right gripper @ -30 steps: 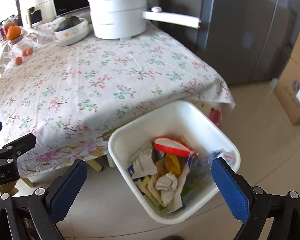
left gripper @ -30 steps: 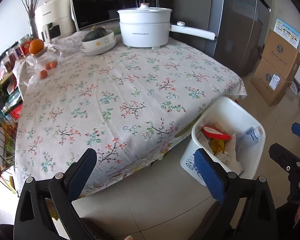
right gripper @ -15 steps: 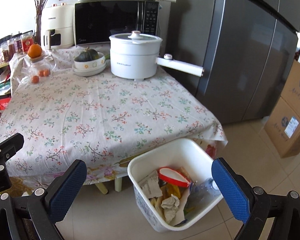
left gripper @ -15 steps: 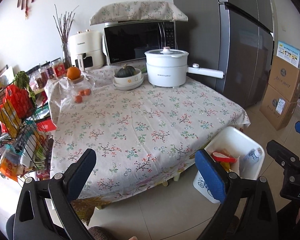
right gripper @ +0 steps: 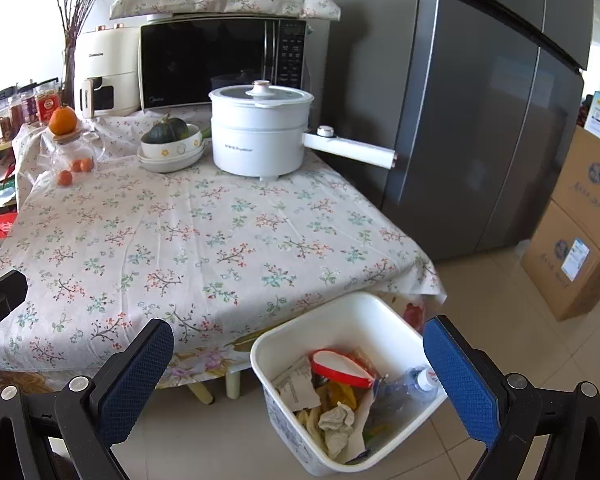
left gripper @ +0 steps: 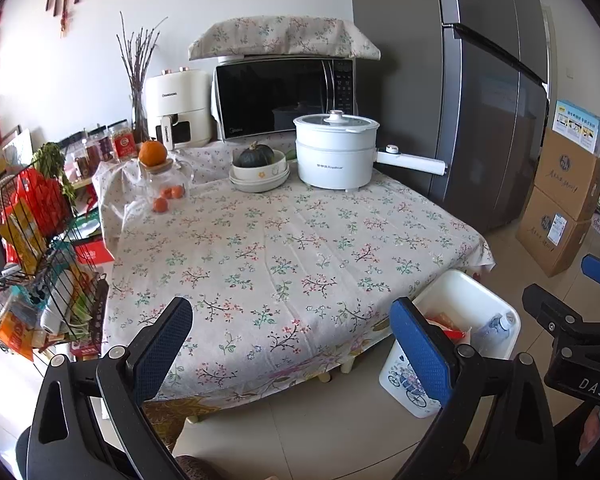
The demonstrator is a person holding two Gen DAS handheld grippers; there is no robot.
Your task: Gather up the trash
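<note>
Hovering wide open and empty, right tool point(right gripper: 298, 376) sits almost directly over the white trash bin point(right gripper: 332, 322) on the floor, with left tool point(left gripper: 292, 344) equally spread and empty off to the bin's left, so right is nearer. Bin already holds a red-rimmed lid point(right gripper: 340, 366), crumpled paper point(right gripper: 336, 418) and a plastic bottle point(right gripper: 404, 394). Beyond it the floral-cloth surface point(right gripper: 204, 240) shows no loose trash, only the electric pot point(right gripper: 260, 132) and squash bowl point(right gripper: 172, 142) at the far edge; task looks about done.

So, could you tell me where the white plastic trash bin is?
The white plastic trash bin stands on the floor by the floral tablecloth's near right corner.
</note>
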